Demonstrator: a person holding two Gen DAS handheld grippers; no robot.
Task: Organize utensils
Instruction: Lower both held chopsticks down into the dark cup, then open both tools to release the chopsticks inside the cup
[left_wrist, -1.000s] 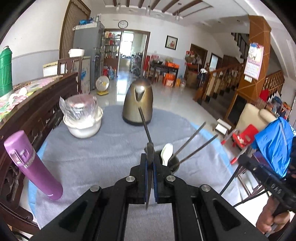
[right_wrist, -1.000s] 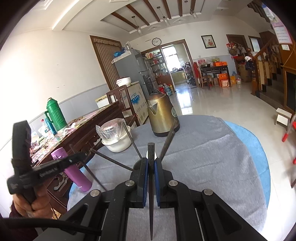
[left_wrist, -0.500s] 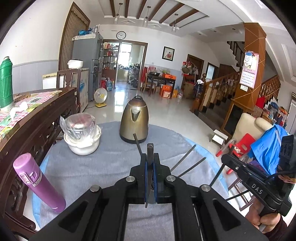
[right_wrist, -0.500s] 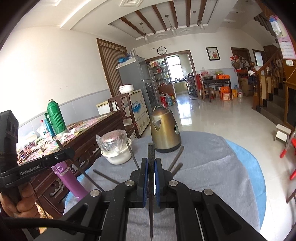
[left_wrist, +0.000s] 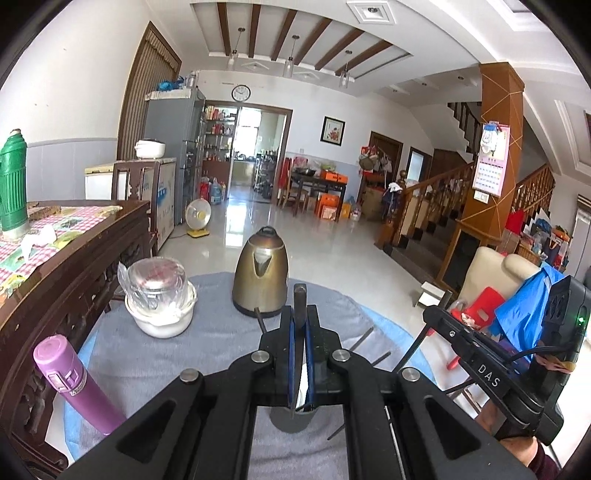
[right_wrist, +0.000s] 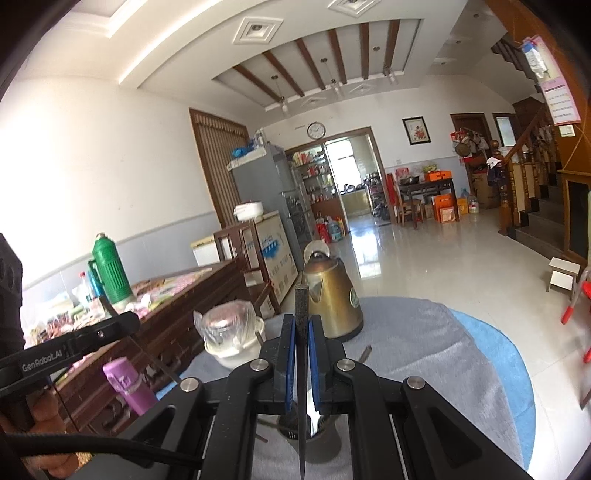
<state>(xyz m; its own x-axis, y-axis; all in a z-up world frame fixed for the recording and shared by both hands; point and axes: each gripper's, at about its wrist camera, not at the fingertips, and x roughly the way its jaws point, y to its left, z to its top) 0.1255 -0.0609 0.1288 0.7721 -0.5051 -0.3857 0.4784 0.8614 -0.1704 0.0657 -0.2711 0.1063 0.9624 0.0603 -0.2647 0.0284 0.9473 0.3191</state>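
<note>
Now a dark chopstick (left_wrist: 300, 295) is clamped by the left gripper (left_wrist: 300, 332), another chopstick (right_wrist: 301, 306) by the right gripper (right_wrist: 301, 343), above the utensil cup (left_wrist: 291, 421).

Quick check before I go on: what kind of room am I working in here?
Most likely the open ground-floor living and dining area of a home. A wooden staircase climbs at the right, a fridge stands by a doorway into what looks like a kitchen, and a kettle sits on the cloth-covered table.
</note>
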